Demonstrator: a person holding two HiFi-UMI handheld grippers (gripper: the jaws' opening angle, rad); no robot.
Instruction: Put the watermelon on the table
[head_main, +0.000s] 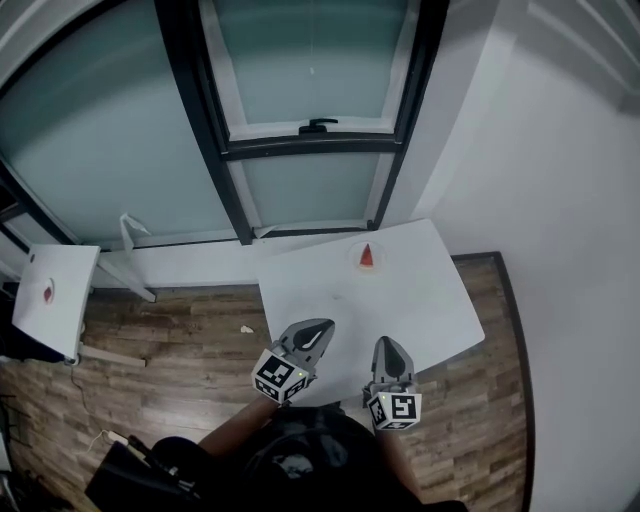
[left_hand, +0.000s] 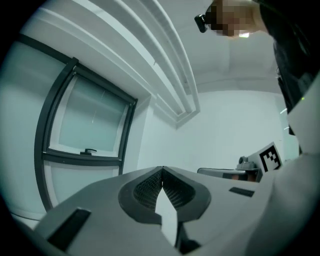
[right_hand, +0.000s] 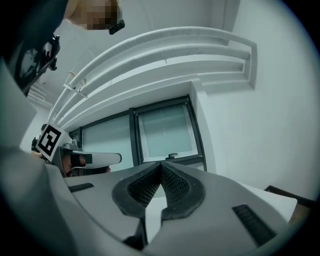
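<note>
A red watermelon slice (head_main: 368, 257) lies on a small white plate near the far edge of the white table (head_main: 420, 310). My left gripper (head_main: 318, 331) is held over the table's near edge, shut and empty, its tips touching in the left gripper view (left_hand: 162, 169). My right gripper (head_main: 390, 349) hovers beside it over the near edge, also shut with nothing between its jaws (right_hand: 161, 164). Both point level toward the window, well short of the slice.
A second small white table (head_main: 55, 295) with a red piece (head_main: 47, 292) on it stands at the far left. A dark-framed window (head_main: 310, 130) and white wall lie ahead. Wooden floor (head_main: 180, 350) surrounds the tables; a dark bag (head_main: 140, 470) sits at the lower left.
</note>
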